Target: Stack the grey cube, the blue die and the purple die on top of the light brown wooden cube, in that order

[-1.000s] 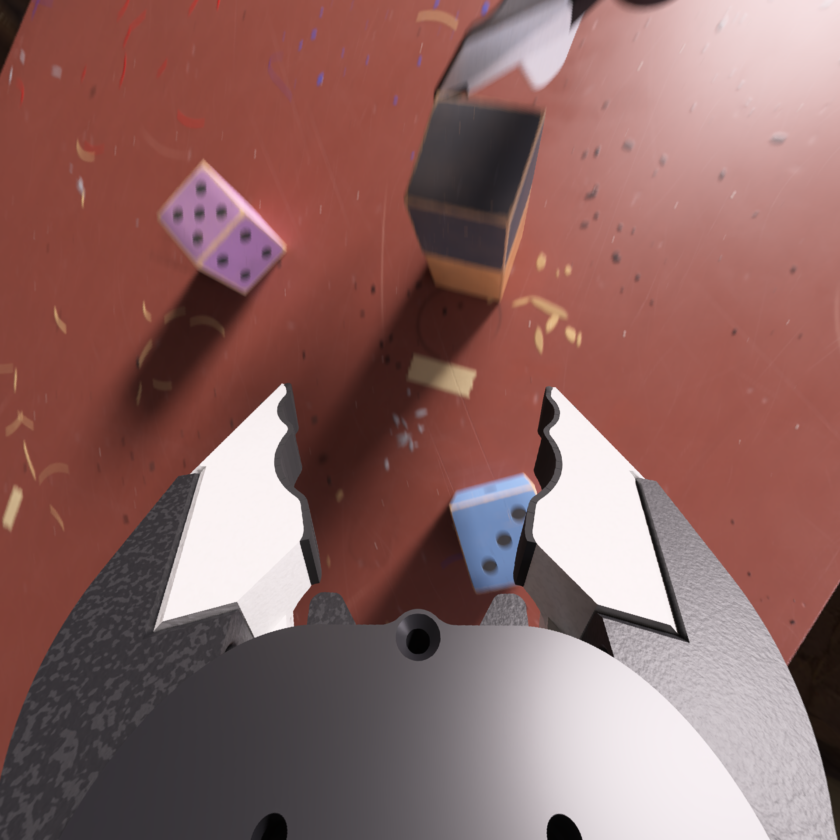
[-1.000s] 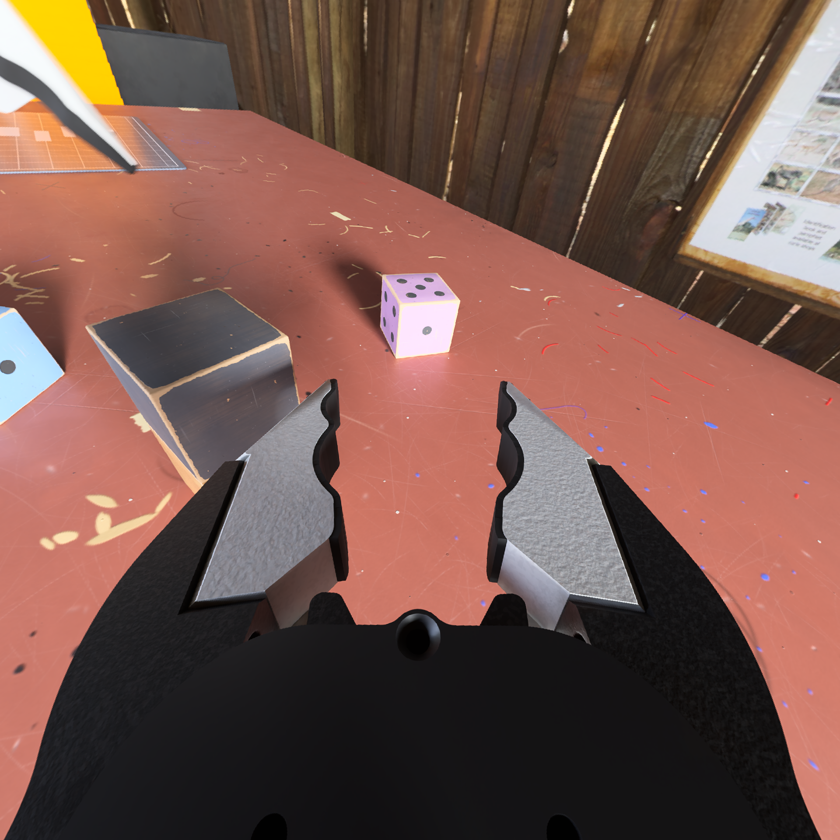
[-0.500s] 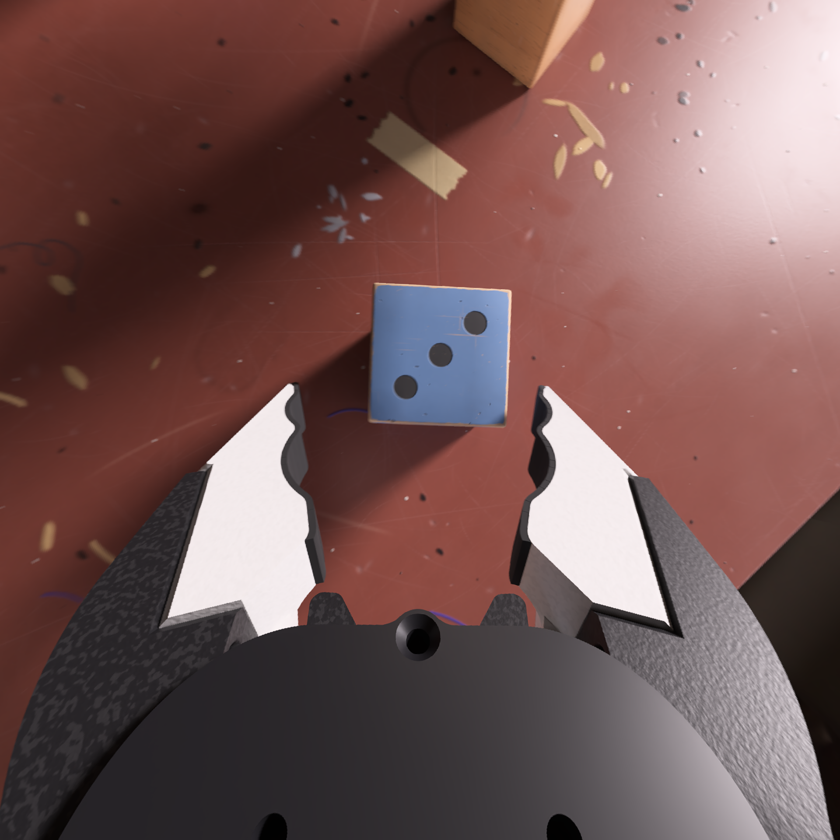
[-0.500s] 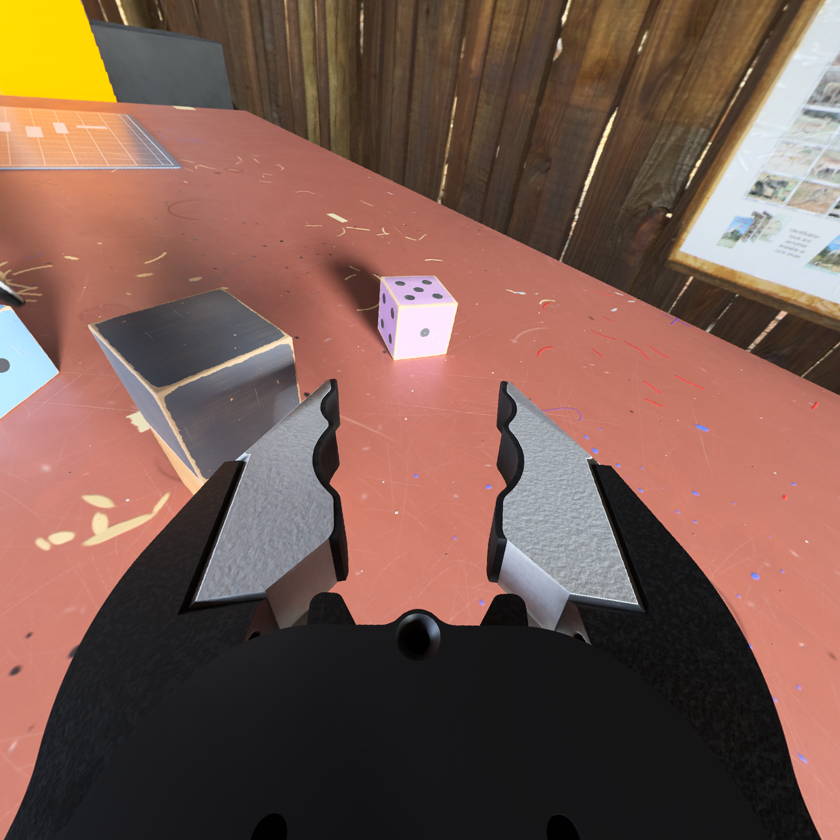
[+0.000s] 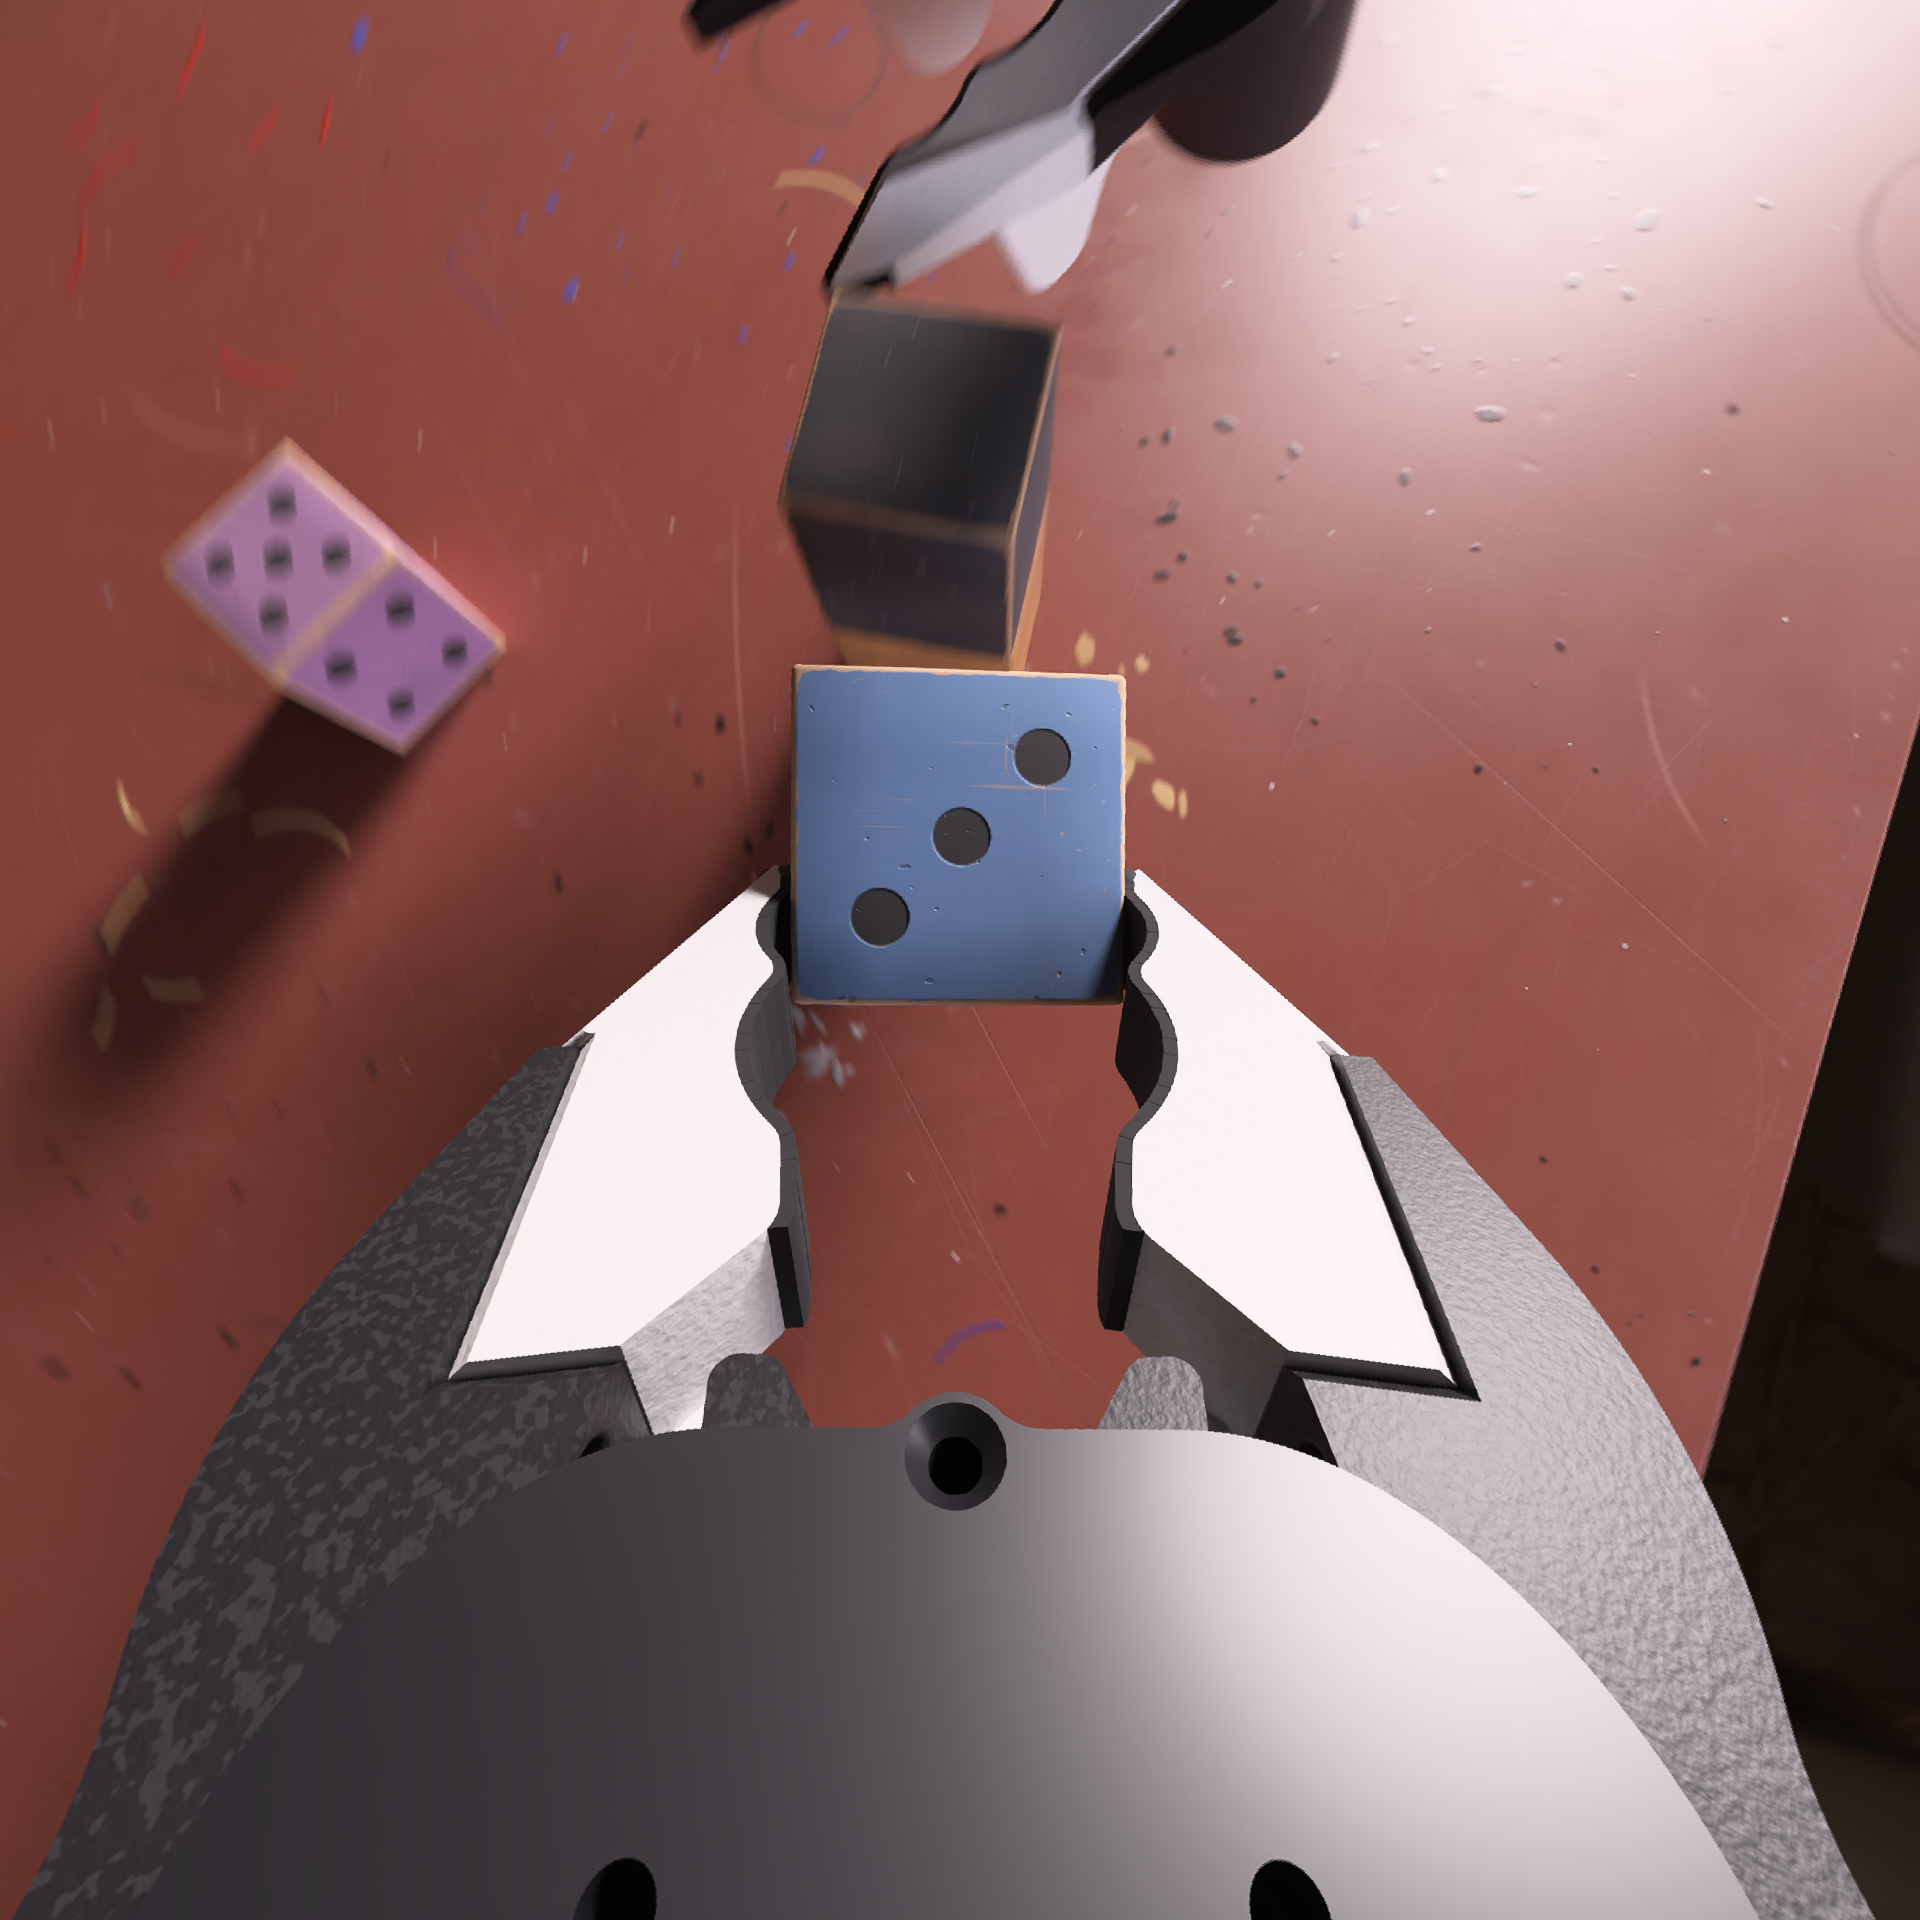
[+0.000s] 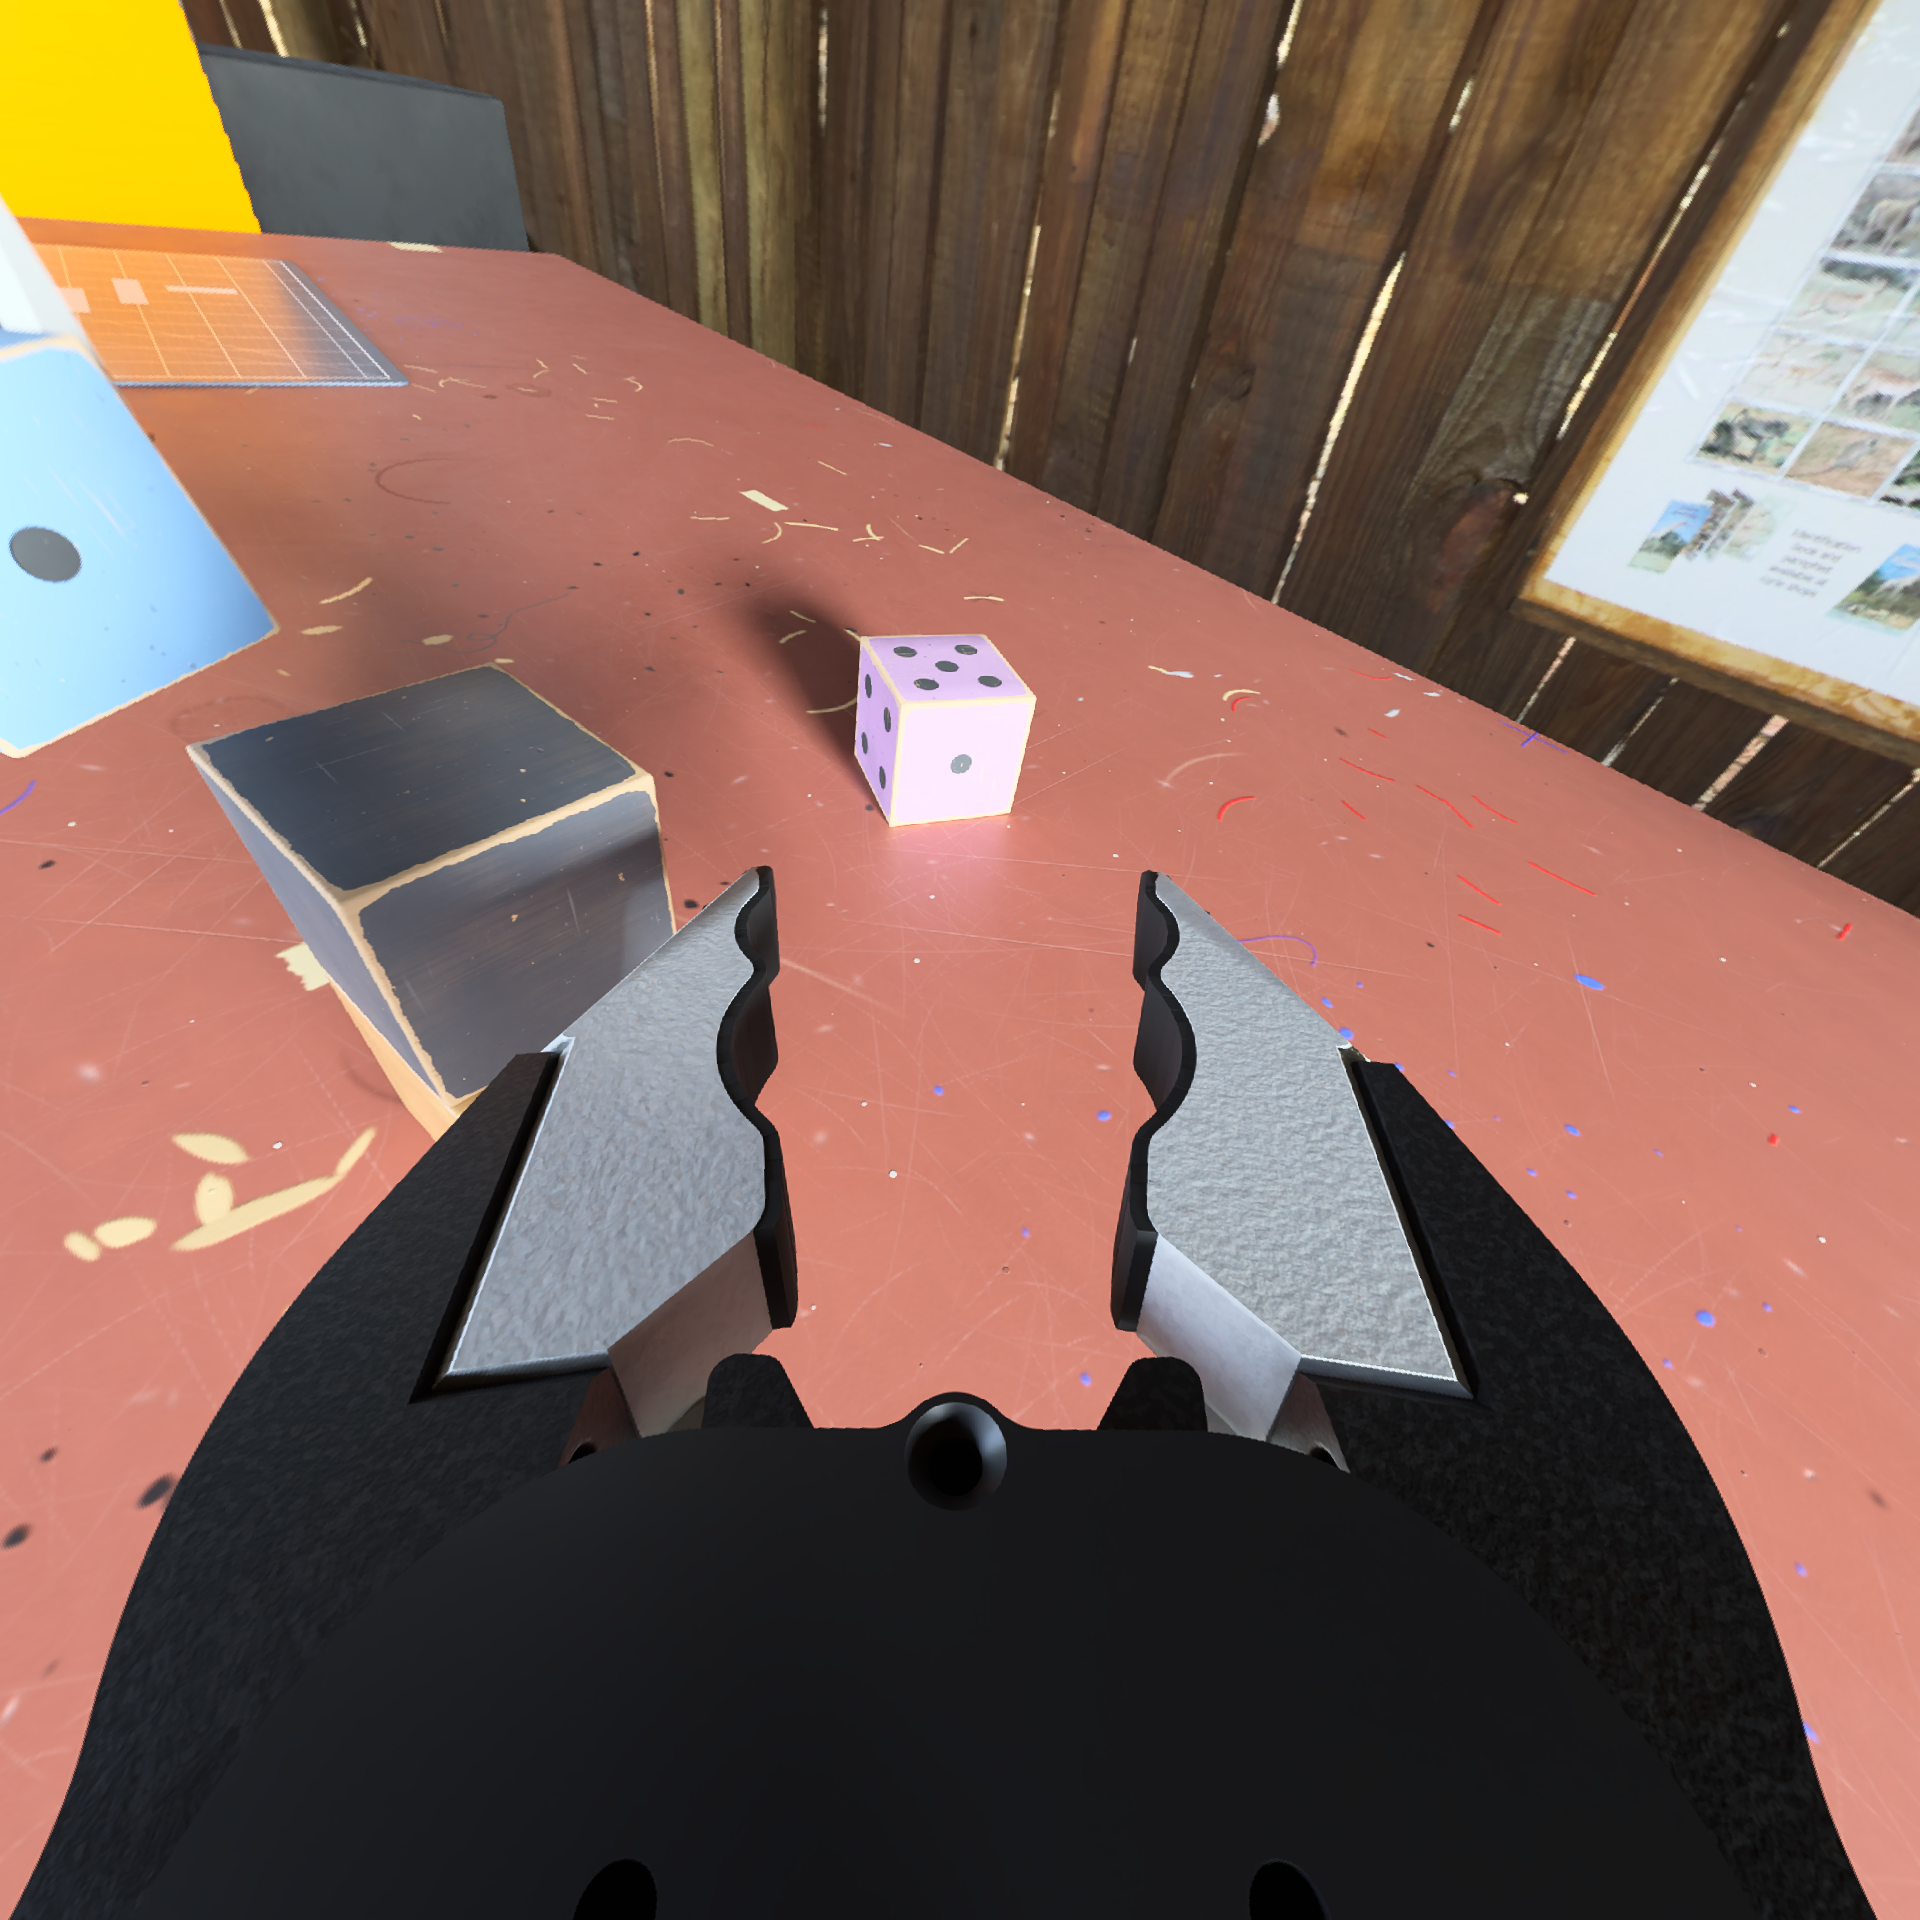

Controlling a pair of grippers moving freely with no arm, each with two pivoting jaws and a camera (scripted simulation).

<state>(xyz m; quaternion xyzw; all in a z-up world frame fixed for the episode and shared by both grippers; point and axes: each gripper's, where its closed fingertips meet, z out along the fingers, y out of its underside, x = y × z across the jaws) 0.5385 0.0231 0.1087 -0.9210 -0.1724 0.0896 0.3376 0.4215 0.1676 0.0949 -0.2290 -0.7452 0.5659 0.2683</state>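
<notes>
**Blue die lifted toward the stack**

Blue die [image 5: 956,836] pinched by its side faces in left gripper [image 5: 954,940], carried above the table [image 5: 1455,727], near its right edge. Ahead: grey cube [image 5: 920,488] already on the wooden cube [image 6: 400,1081]. Purple die [image 5: 332,597] waiting leftward. Right gripper [image 6: 954,925] spread wide, empty, likely ready for it.

Setting: a workshop. Ahead of the right gripper, a scratched red worktable [image 6: 1195,1018] carries wood shavings [image 6: 218,1205] and paint flecks. A gridded cutting mat [image 6: 218,327] lies far left. Rough plank walling [image 6: 1039,239] (with a framed picture chart [image 6: 1766,416]) stands behind.
</notes>
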